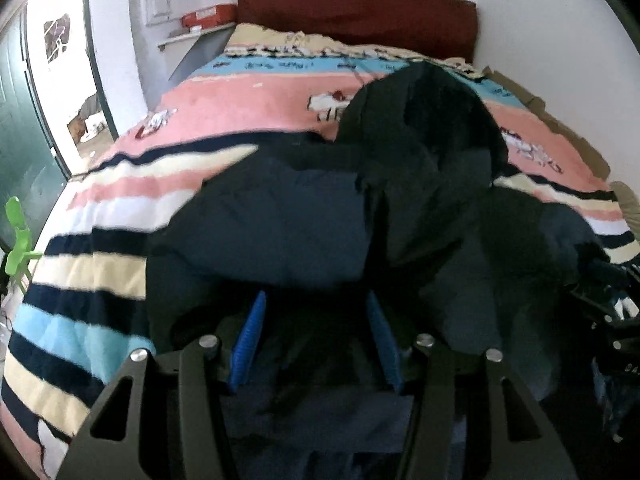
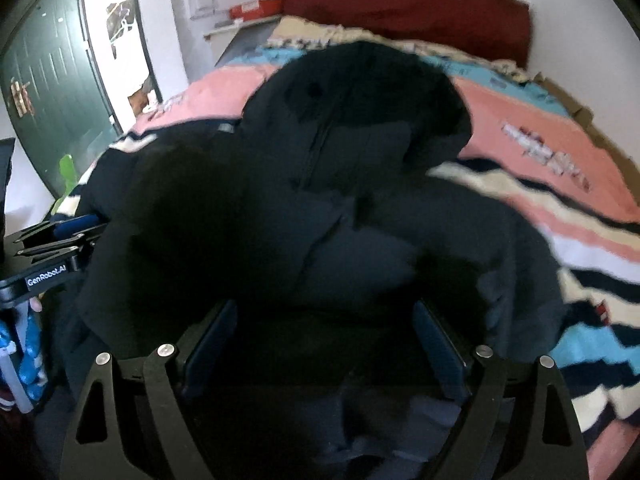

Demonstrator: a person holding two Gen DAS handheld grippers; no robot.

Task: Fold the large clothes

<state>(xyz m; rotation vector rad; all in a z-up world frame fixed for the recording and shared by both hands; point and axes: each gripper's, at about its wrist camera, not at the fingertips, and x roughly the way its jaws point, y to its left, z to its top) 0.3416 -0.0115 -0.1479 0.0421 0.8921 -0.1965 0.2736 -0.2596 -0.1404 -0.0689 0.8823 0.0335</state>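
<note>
A dark navy hooded jacket lies spread on a striped bedspread, its hood toward the headboard and a zip running down the front. My left gripper, with blue pads, hovers over the jacket's near edge, jaws half apart with fabric lying beneath them, not pinched. My right gripper stands wide open over the near hem of the jacket, nothing clamped. From the right wrist view the left gripper shows at the jacket's left side.
A dark red headboard backs the bed against a white wall. A green door and an open doorway are on the left, with a shelf holding a red box. A bright green object sits by the bed's left edge.
</note>
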